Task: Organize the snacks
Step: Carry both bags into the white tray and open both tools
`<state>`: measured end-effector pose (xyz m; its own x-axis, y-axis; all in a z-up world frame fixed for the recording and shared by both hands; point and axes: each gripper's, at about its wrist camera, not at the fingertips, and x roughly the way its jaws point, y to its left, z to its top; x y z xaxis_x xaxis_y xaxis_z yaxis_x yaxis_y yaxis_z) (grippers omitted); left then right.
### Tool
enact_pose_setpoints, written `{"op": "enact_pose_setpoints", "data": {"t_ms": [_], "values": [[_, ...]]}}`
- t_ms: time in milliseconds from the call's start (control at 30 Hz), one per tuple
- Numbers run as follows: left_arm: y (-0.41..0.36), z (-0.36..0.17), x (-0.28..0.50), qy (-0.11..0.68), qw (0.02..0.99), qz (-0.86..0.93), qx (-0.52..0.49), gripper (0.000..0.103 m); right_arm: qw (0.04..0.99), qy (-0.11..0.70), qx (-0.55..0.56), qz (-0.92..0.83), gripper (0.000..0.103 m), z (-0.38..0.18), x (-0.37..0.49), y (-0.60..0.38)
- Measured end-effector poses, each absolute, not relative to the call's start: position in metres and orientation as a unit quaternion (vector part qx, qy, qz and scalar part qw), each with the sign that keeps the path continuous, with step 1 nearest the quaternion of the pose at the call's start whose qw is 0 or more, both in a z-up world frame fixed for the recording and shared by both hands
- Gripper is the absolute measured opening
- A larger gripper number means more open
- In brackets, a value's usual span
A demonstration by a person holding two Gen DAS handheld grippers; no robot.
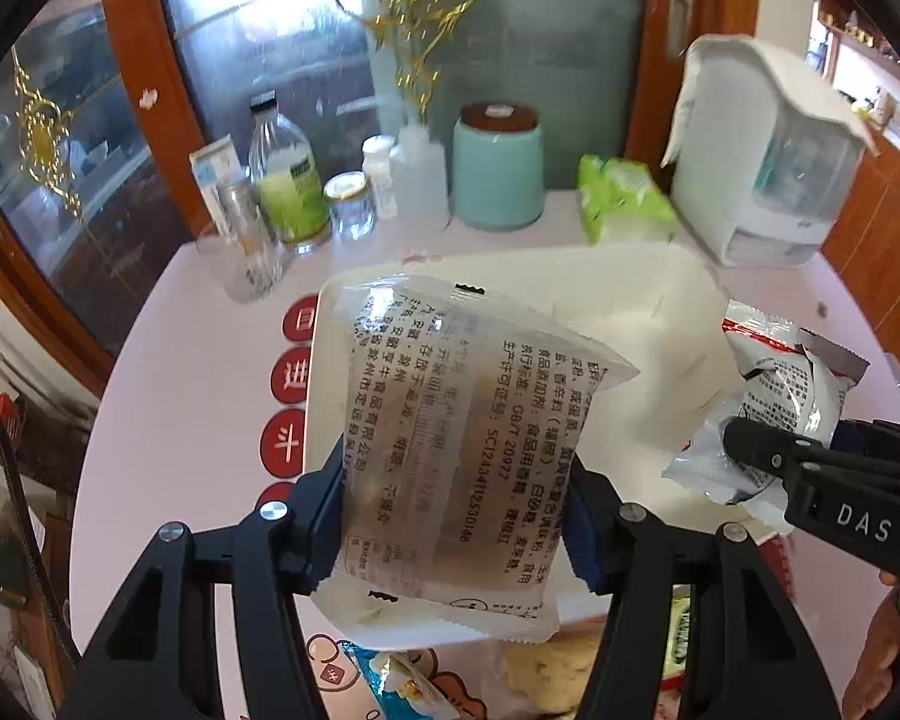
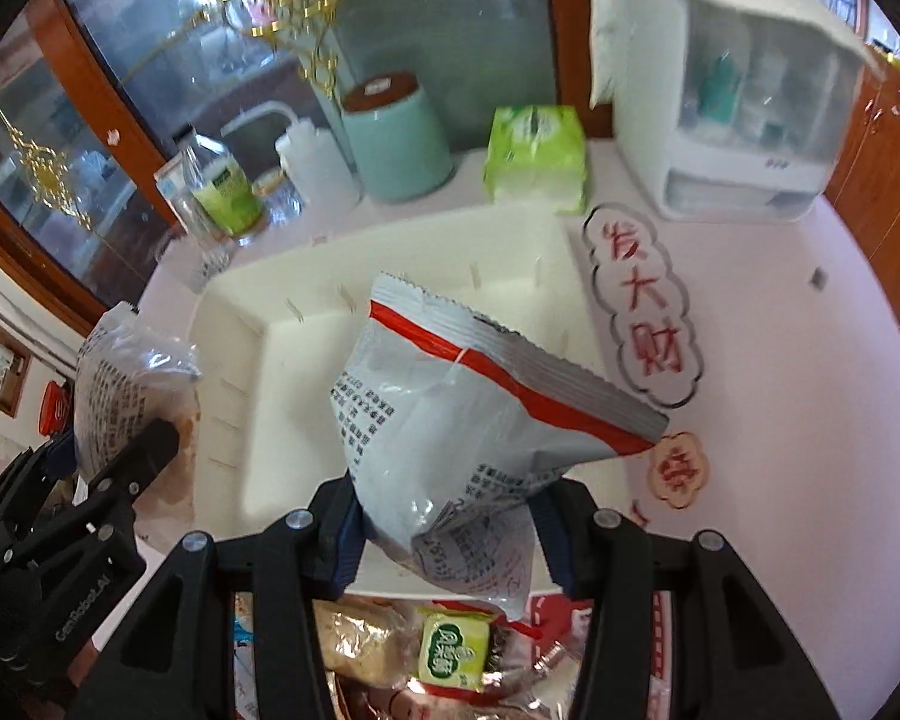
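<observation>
So this was the carry-and-drop bit of the snack sorting: both packets were already up in the air over the white tray (image 2: 240, 360) on the pink worktop (image 2: 780, 420). The left gripper (image 1: 456, 516) was clamped on a clear packet (image 1: 462, 438) with black print, hanging above the tray's near-left side. The right gripper (image 2: 444, 534) was clamped on a white packet with a red stripe (image 2: 480, 420), above the tray's near edge. More snacks (image 2: 450, 648) sat in a pile just in front of the tray. I'd say the next move needed each packet lowered into the tray, then let go.
</observation>
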<state>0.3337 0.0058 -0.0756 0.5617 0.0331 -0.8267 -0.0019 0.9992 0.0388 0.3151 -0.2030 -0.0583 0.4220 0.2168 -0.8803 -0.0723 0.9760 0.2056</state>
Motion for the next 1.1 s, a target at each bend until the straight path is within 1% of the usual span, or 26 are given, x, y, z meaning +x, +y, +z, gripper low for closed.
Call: {"op": "enact_pose_setpoints", "data": {"t_ms": [133,233,300,333,400,433,567,700,1100], "values": [[0.011,-0.099,0.340,0.487,0.873,0.020,0.019,0.059,0.827,0.551,0.063,0.091,0.049,-0.080,0.324,-0.193],[0.014,-0.109,0.343,0.494,0.869,0.026,0.023,0.062,0.825,0.556,0.052,0.090,0.049,-0.089,0.328,-0.186],[0.014,-0.111,0.343,0.497,0.867,0.028,0.024,0.072,0.822,0.560,0.049,0.090,0.051,-0.093,0.329,-0.184],[0.014,-0.110,0.340,0.493,0.869,0.029,0.025,0.075,0.821,0.562,0.048,0.089,0.051,-0.095,0.330,-0.183],[0.012,-0.108,0.338,0.490,0.871,0.032,0.032,0.091,0.819,0.565,0.054,0.087,0.052,-0.098,0.330,-0.184],[0.011,-0.106,0.337,0.485,0.873,0.034,0.035,0.092,0.817,0.566,0.060,0.087,0.052,-0.099,0.331,-0.185],[0.007,-0.102,0.332,0.479,0.877,0.026,0.040,0.093,0.813,0.570,0.079,0.089,0.054,-0.101,0.329,-0.189],[0.003,-0.099,0.326,0.478,0.877,0.022,0.039,0.093,0.813,0.571,0.075,0.087,0.054,-0.098,0.325,-0.189],[-0.005,-0.077,0.301,0.453,0.891,0.000,0.026,0.092,0.838,0.533,0.073,0.090,0.054,-0.073,0.306,-0.187]]}}
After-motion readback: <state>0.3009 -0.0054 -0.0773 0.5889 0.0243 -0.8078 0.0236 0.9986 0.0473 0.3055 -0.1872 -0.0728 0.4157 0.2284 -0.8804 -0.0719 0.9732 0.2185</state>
